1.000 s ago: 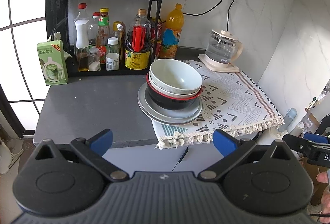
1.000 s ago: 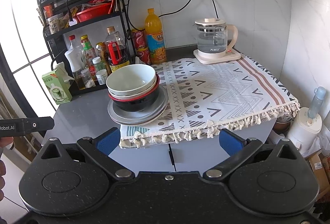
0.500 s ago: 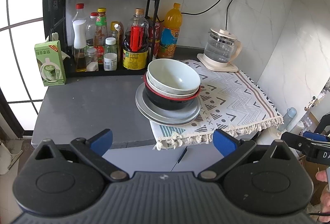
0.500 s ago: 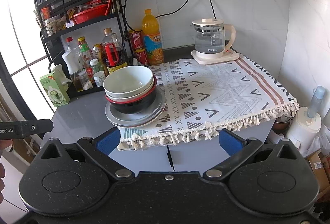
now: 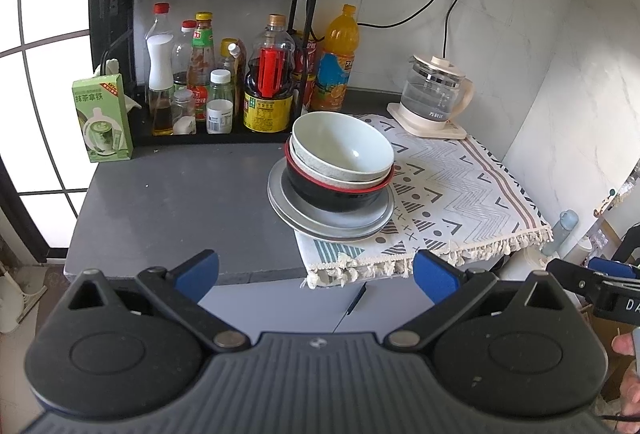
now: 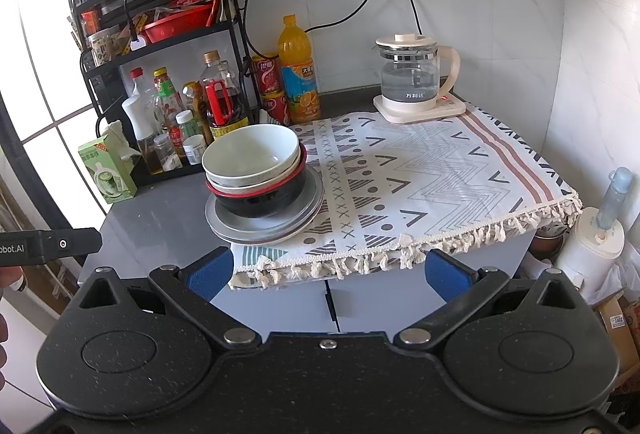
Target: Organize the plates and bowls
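Left wrist view: against the frames a second back, the stack sits larger and lower in view, so both grippers have drawn nearer the counter; the dishes themselves have not shifted. Stack as it lies: pale bowl nested in a speckled one, that in a black red-rimmed bowl, all on grey plates, straddling the cloth edge. Already piled; whether that is a finished sort or a pile to be split, one look cannot settle.

Left gripper: jaws spread wide, holding nothing, level, short of the counter's front edge. Right gripper: likewise wide and empty, aimed at the cloth's fringe, stack off to its left.
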